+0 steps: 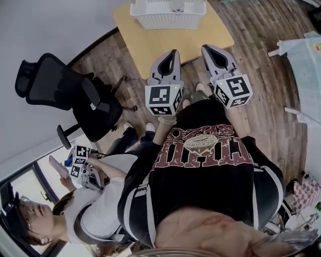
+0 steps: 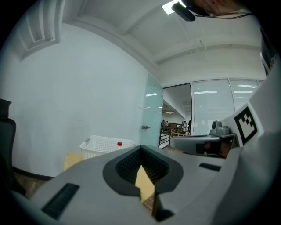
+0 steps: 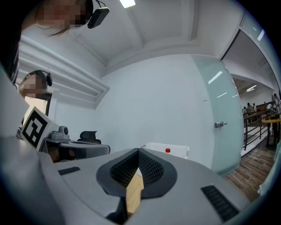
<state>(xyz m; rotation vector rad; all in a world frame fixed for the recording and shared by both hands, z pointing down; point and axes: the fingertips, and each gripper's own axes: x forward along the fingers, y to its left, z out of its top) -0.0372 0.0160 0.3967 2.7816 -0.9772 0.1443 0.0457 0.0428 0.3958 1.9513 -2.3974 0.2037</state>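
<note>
Both grippers are held out side by side in front of the person, pointing at a yellow wooden table (image 1: 150, 47). My left gripper (image 1: 173, 52) (image 2: 140, 148) has its jaws closed tip to tip with nothing between them. My right gripper (image 1: 206, 49) (image 3: 138, 151) is shut the same way and holds nothing. A white perforated basket (image 1: 168, 12) (image 2: 105, 147) (image 3: 175, 151) stands on the far part of the table, beyond both tips. A small red cap (image 2: 119, 143) (image 3: 167, 150) shows inside it. Neither gripper touches the table or the basket.
A black office chair (image 1: 65, 93) stands left of the table on the wooden floor (image 1: 261, 60). A second person (image 1: 95, 201) sits at the lower left holding other marker-cube grippers (image 1: 79, 160). A light table edge (image 1: 308, 65) lies at right. A glass door (image 2: 152, 116) is beyond the basket.
</note>
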